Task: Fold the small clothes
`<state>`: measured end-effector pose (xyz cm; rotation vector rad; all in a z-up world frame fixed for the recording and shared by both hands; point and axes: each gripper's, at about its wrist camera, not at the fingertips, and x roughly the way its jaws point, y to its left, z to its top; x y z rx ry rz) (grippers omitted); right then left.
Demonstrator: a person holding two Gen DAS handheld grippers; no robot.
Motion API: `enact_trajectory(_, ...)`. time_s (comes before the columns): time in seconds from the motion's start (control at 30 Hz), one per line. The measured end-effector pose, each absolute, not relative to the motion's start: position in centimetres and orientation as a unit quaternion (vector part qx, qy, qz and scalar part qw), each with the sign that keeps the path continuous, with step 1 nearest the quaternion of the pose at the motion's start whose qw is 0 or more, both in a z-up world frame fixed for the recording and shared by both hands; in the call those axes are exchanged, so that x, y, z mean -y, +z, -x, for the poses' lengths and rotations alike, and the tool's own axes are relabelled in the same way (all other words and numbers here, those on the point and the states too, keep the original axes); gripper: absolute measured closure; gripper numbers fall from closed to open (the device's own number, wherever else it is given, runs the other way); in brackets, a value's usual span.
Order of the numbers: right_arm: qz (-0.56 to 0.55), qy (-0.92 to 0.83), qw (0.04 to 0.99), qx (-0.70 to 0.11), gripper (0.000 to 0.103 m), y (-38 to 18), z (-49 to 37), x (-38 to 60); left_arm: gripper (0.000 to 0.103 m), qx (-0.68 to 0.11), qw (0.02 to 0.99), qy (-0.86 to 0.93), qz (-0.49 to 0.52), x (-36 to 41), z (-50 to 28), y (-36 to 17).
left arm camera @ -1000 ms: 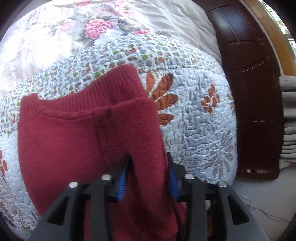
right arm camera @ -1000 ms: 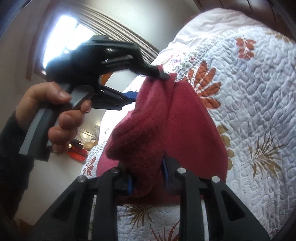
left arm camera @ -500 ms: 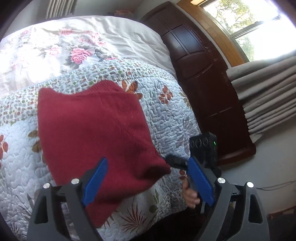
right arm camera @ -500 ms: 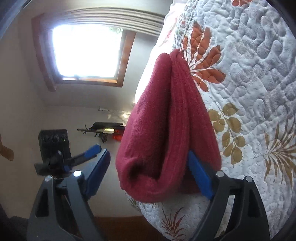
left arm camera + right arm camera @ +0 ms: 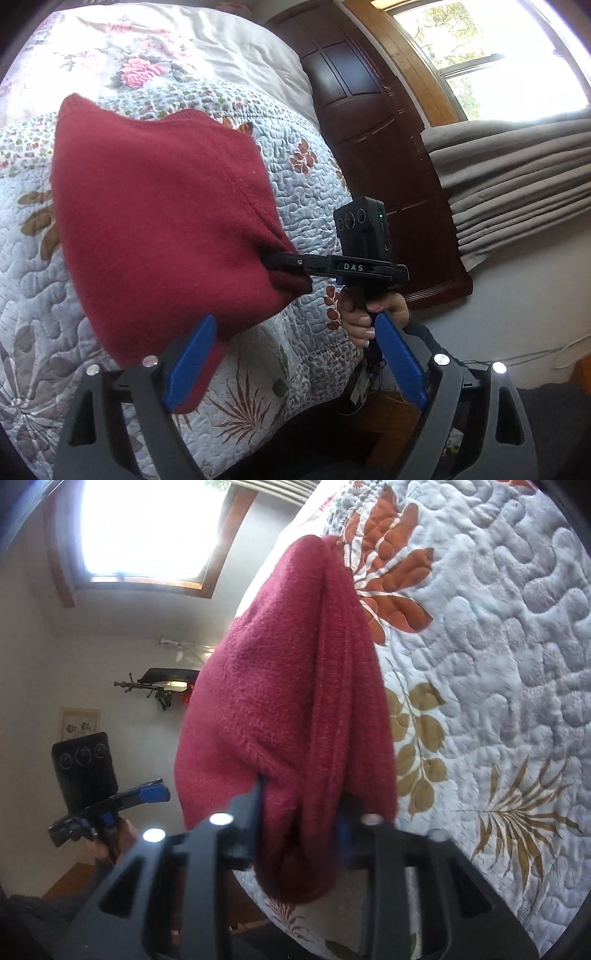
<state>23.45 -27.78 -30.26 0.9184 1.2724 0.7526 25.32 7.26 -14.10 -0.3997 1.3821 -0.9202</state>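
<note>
A dark red knitted garment (image 5: 159, 221), folded into a thick pad, rests on the quilted bedspread (image 5: 306, 184) near the bed's edge. My left gripper (image 5: 295, 362) is open, its blue pads spread wide just short of the garment's near end, holding nothing. From the right, my right gripper (image 5: 275, 263) bites the garment's lower right corner. In the right wrist view the red garment (image 5: 295, 683) runs away from me in stacked layers, with my right gripper (image 5: 301, 808) shut on its near end. The left gripper (image 5: 147, 794) shows at far left in a person's hand.
A dark wooden headboard (image 5: 369, 110) stands past the bed's right side, with grey curtains (image 5: 517, 177) and a bright window (image 5: 480, 48) beyond. A floral duvet (image 5: 147, 55) covers the far bed. The quilt (image 5: 498, 664) spreads to the right of the garment.
Both grippers held the garment a second ago, then both opened. Now the right gripper has shut on the garment's near end again; the left stays open and has drawn back.
</note>
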Motion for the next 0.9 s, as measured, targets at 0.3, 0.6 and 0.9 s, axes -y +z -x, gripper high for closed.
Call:
enact_trajectory(0.3,-0.402,0.294,0.698,-0.515,0.047,-25.9,-31.6,28.4,0.015,-0.629,0.635,-0.398,0.209,-8.1,-24.7,-16.7)
enact_trajectory(0.6,-0.353,0.232,0.725,-0.544,0.095,-29.5,-37.2,27.1,0.015,-0.618,0.627,-0.412,0.235,-9.5,-24.2,-15.9)
enact_trajectory(0.9,-0.337,0.252,0.726,-0.544,0.039,-26.6,-30.6,28.1,0.015,-0.58,0.64,-0.422,0.277,-10.8,-27.5,-13.8)
